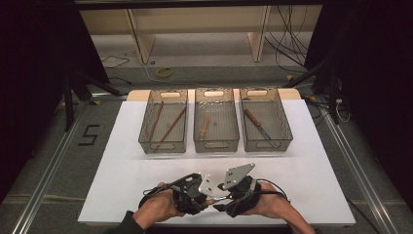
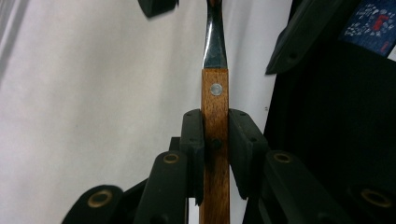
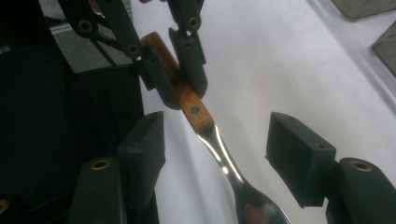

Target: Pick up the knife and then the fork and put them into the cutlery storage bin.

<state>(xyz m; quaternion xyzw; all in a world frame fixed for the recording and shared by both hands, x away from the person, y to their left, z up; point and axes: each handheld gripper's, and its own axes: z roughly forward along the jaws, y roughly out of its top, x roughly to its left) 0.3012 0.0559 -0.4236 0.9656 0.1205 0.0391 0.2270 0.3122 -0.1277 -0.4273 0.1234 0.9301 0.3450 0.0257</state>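
The left gripper is clamping its jaws on the wooden-handled steel spoon. The right gripper is holding open jaws around the neck; a careless handover could drop it.

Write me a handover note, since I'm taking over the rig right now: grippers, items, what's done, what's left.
Left gripper: shut on the spoon, clamping its wooden handle.
Right gripper: open, jaws either side of the spoon's metal neck, not touching.
Both are at the near edge of the table.
Three bins at the far side already hold utensils.
Left, probably: pass the spoon to the right gripper, then bin it.
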